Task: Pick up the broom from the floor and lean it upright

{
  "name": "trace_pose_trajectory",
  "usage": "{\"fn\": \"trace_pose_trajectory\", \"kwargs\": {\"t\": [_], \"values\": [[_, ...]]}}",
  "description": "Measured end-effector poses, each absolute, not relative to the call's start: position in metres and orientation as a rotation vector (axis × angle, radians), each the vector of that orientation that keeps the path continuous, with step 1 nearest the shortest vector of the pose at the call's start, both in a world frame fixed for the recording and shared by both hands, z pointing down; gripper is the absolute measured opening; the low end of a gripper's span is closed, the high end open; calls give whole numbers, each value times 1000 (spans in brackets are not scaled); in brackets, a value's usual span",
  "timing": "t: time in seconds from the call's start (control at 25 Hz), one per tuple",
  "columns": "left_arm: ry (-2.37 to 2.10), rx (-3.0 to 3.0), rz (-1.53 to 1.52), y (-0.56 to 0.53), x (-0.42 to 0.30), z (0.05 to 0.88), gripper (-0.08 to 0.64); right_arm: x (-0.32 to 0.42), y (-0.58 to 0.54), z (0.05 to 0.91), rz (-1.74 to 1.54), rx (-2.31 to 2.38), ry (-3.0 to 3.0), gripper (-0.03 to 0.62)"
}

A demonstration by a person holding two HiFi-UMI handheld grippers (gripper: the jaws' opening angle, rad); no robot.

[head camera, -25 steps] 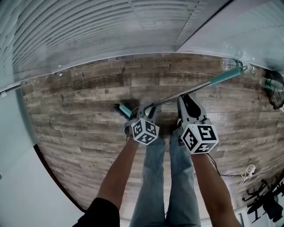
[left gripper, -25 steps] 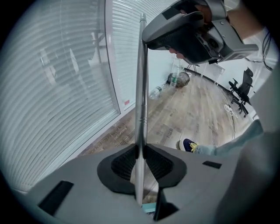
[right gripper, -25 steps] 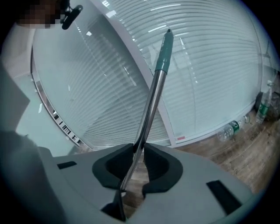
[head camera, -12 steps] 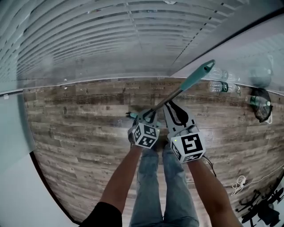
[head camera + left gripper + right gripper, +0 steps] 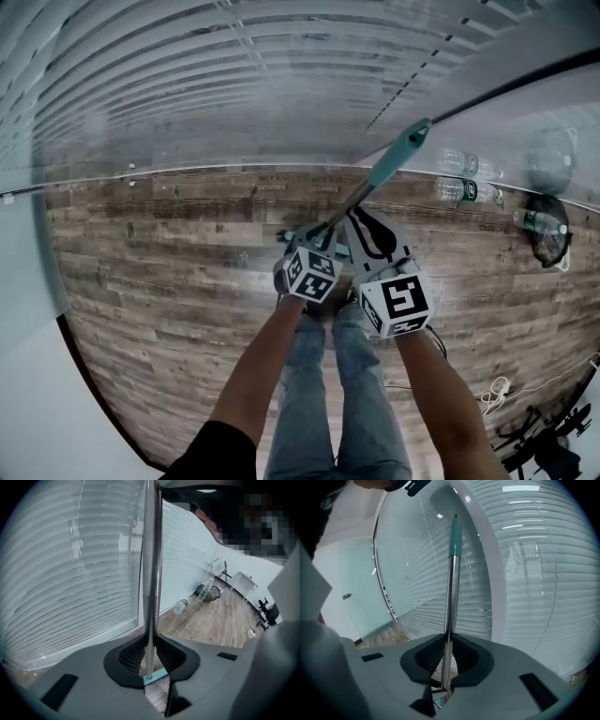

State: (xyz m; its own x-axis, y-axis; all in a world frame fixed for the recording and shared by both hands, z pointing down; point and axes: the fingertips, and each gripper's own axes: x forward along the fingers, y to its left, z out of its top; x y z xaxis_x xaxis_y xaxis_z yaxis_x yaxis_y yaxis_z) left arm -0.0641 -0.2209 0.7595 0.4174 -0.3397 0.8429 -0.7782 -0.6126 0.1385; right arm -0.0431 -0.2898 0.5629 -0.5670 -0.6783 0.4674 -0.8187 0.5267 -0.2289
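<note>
Broom (image 5: 398, 156), one, in left tongs (image 5: 320, 232), closing right (image 5: 358, 221)

Wood-plank floor (image 5: 159, 272); white slatted blinds (image 5: 187, 84) span far wall; plastic bottles (image 5: 461, 188) at wall base, far right; white cable (image 5: 495, 391) near right.

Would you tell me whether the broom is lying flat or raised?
Raised, tilted: the broom slants up, its teal grip before the blinds, clear of the floor. Whether its head touches down, cannot tell.

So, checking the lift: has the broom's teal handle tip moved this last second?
Yes. The broom's teal handle tip has swung up and left, off the wooden floor to in front of the blinds.
</note>
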Motion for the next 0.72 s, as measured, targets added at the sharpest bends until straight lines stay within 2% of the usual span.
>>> {"fn": "trace_pose_trajectory", "kwargs": {"t": [0.72], "values": [[-901, 2098, 1209, -232, -56, 776, 86, -32, -297, 578, 627, 1237, -2482, 58]]}}
